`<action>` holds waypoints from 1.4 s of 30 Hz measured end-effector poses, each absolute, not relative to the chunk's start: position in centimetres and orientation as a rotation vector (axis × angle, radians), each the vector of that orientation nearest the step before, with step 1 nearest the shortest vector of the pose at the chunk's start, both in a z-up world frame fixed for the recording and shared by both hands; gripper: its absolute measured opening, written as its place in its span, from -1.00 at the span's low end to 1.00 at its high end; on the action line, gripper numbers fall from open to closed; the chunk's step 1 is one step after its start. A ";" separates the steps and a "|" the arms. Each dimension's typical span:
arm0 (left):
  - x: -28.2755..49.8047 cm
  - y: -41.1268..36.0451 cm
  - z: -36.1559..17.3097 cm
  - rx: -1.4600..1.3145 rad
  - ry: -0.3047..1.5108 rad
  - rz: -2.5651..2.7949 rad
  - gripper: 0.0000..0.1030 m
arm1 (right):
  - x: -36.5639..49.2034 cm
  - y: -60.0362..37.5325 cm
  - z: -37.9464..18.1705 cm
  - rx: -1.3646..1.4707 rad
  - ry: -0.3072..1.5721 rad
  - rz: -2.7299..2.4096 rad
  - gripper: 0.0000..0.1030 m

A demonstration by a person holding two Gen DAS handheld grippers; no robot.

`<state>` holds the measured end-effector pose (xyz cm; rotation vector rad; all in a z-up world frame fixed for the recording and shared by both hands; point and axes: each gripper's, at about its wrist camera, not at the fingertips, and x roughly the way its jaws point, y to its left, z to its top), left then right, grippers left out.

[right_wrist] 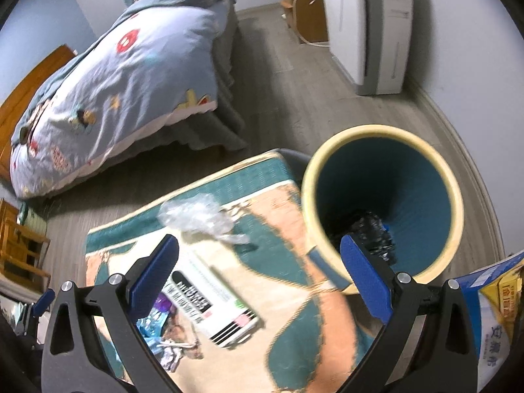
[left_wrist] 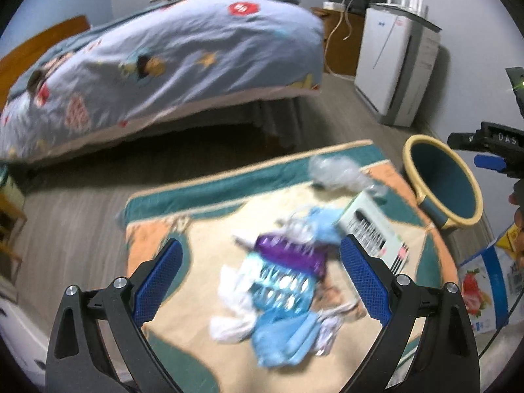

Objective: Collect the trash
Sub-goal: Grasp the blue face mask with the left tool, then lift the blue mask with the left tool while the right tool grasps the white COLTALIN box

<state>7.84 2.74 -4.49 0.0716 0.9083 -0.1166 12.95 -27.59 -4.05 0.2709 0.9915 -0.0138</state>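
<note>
Left wrist view is showing the left hand-held gripper [left_wrist: 260,276] hanging released over wrappers [left_wrist: 281,291] on a rug [left_wrist: 183,190] beside the bed [left_wrist: 163,55]. Right hand-held gripper [right_wrist: 260,273] is gaping too, near the bin [right_wrist: 383,132].

Left gripper [left_wrist: 260,273]: matt black plastic frame, blue cross-hatched rubbery pads [left_wrist: 366,281], shiny metal bolts. Rug [left_wrist: 196,226], centre frame: woven cloth, matt. Wrapper heap [left_wrist: 281,281], lower centre: glossy foil, purple and blue, plus white crumpled plastic. Clear bag [right_wrist: 196,216]: crinkled glossy film. Box [right_wrist: 213,298]: printed smooth cardboard. Bin [right_wrist: 452,196], right: ribbed inside, matt cream rim. Floor [right_wrist: 288,75]: wood-look planks. Bed cover [left_wrist: 163,52], upper left: soft printed cloth.
</note>
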 end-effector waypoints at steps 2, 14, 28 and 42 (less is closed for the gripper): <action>7.4 3.7 -5.2 0.052 0.936 -0.121 0.86 | 13.0 -26.2 -4.2 0.252 1.001 -0.003 0.89; 5.4 3.7 -9.1 0.154 1.047 -0.193 0.86 | 13.3 -21.1 -6.4 0.173 1.088 0.049 0.89; 5.0 0.6 -13.9 0.298 1.207 -0.347 0.76 | 14.2 -19.5 -8.6 0.069 1.170 0.045 0.89; 7.5 2.7 -9.2 0.163 1.091 -0.344 -0.34 | 14.9 -18.6 -11.6 -0.032 1.272 0.101 0.89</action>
